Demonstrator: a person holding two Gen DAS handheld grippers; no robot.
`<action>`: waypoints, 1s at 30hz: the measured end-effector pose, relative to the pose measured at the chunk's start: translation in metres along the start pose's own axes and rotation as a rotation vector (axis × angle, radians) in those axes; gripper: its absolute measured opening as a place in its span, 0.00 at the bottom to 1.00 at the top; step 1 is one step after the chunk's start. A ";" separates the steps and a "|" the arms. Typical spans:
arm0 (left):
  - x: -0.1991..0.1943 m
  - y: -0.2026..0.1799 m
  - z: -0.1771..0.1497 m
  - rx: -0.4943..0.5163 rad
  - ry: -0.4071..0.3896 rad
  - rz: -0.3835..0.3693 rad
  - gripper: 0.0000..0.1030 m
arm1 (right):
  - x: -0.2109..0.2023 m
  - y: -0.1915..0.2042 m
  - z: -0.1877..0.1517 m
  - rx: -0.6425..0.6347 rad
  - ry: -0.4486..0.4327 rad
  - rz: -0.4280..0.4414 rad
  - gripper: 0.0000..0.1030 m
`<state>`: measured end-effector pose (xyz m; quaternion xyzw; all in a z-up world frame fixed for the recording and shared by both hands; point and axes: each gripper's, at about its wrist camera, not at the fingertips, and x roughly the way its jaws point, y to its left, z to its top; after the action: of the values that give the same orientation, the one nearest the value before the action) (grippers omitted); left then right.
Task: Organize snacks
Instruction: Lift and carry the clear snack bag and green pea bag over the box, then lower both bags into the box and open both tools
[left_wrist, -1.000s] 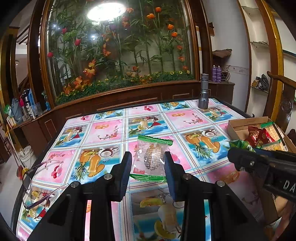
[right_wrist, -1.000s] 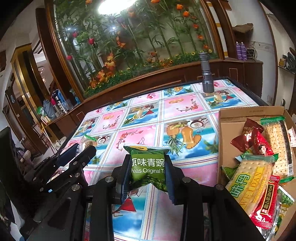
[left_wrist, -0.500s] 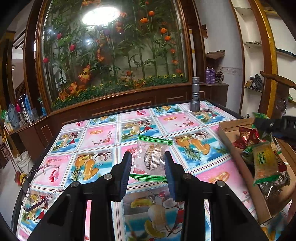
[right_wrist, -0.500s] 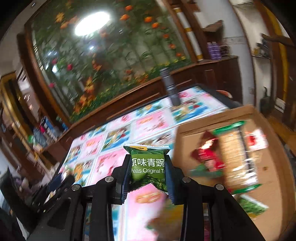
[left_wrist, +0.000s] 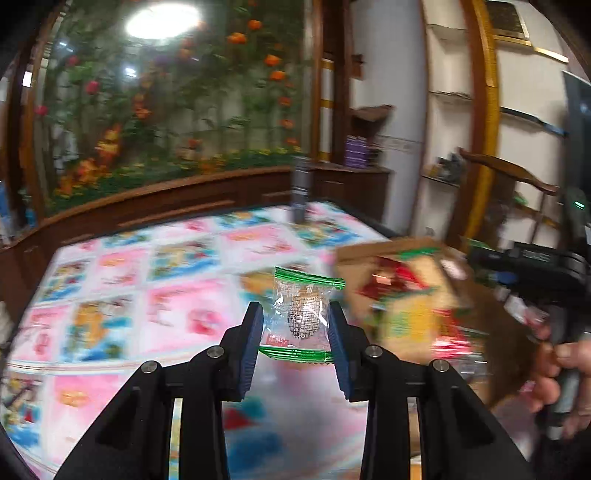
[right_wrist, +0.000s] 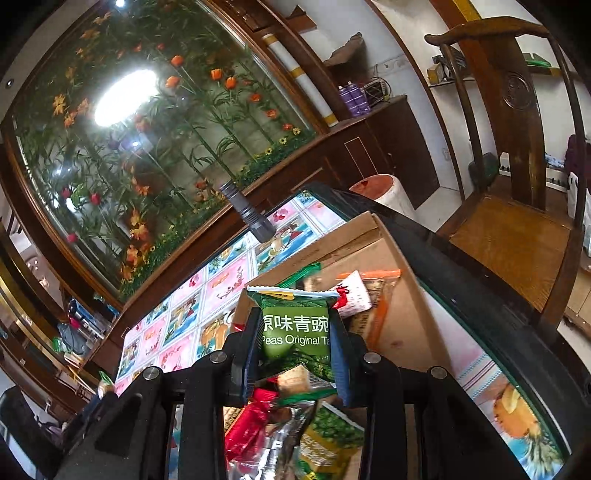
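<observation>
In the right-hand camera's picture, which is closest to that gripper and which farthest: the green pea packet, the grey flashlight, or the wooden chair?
1. Green pea packet: clamped between the right gripper fingers, over the cardboard box.
2. Grey flashlight: on the table's far end, upper left.
3. Wooden chair: beyond the table edge, far right.

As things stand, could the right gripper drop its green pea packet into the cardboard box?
Probably yes: the right gripper, shut on the green pea packet, hangs above the open cardboard box, with only loose snacks beneath it.
</observation>
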<state>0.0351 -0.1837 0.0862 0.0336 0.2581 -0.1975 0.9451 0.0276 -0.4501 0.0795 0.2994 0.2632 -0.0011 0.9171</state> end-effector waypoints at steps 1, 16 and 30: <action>0.004 -0.007 -0.002 0.001 0.017 -0.027 0.33 | -0.001 -0.001 0.001 -0.001 0.005 0.006 0.35; 0.069 -0.093 -0.001 0.086 0.133 -0.184 0.33 | -0.001 -0.006 0.000 -0.021 0.053 0.020 0.35; 0.071 -0.111 -0.006 0.129 0.118 -0.227 0.34 | 0.014 -0.009 -0.008 -0.060 0.146 -0.100 0.35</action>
<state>0.0447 -0.3101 0.0501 0.0764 0.3022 -0.3167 0.8958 0.0342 -0.4504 0.0625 0.2576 0.3439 -0.0171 0.9028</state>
